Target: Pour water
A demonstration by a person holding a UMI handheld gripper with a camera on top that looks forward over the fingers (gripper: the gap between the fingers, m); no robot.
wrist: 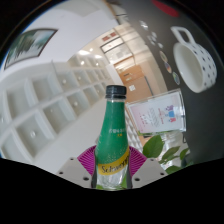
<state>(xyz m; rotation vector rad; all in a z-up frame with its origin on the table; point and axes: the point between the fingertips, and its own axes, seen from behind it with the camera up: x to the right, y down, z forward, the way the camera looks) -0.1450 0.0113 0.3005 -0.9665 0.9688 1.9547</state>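
Note:
A green plastic bottle with a black cap and a yellow label stands upright between my fingers, tilted with the view. My gripper is shut on the bottle's lower body, with both magenta pads pressing its sides. The bottle is lifted, and no surface shows beneath it. Just beyond it to the right is a clear glass cup with a pink printed pattern. Whether the cup holds water cannot be told.
Green plant leaves lie to the right of the fingers, below the cup. A white shelf unit with many square compartments fills the left. A dark wall with a drawn white mug is at the right.

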